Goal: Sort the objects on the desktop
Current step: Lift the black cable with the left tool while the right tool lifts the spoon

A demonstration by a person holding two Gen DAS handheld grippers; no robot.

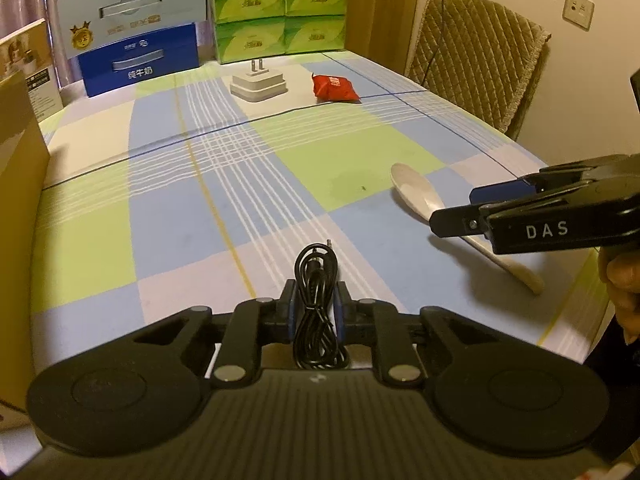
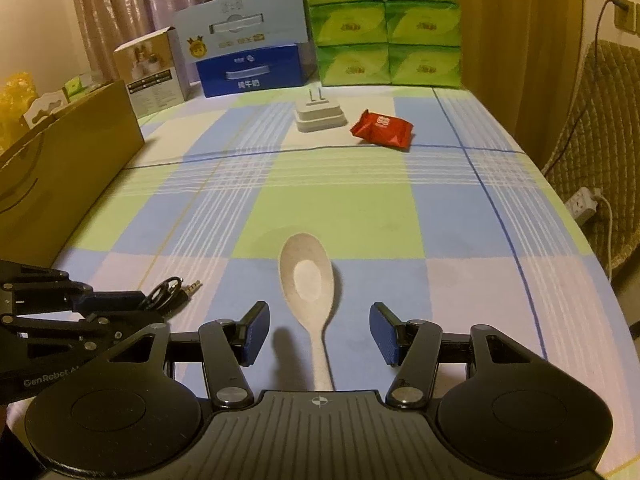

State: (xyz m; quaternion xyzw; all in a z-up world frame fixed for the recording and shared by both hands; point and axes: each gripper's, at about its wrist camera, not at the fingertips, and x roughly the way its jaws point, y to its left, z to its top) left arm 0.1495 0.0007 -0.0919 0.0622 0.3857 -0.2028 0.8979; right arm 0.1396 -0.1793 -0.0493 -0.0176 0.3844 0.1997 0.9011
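My left gripper (image 1: 315,294) is shut on a coiled black audio cable (image 1: 316,276), low over the near part of the checked tablecloth (image 1: 160,184); the cable's plug (image 2: 191,287) pokes out past it in the right wrist view. My right gripper (image 2: 318,330) is open, its blue pads (image 2: 256,330) either side of the handle of a pale spoon (image 2: 310,280) that lies on the cloth. In the left wrist view the right gripper (image 1: 460,212) hovers over the spoon (image 1: 416,192). Farther back sit a white plug adapter (image 1: 259,84) and a red snack packet (image 1: 335,87).
A brown cardboard box (image 2: 60,168) stands along the left edge. Blue and white milk cartons (image 1: 140,40) and stacked green tissue packs (image 1: 280,12) line the back. A padded chair (image 1: 480,56) is at the right, a power strip (image 2: 582,202) below it.
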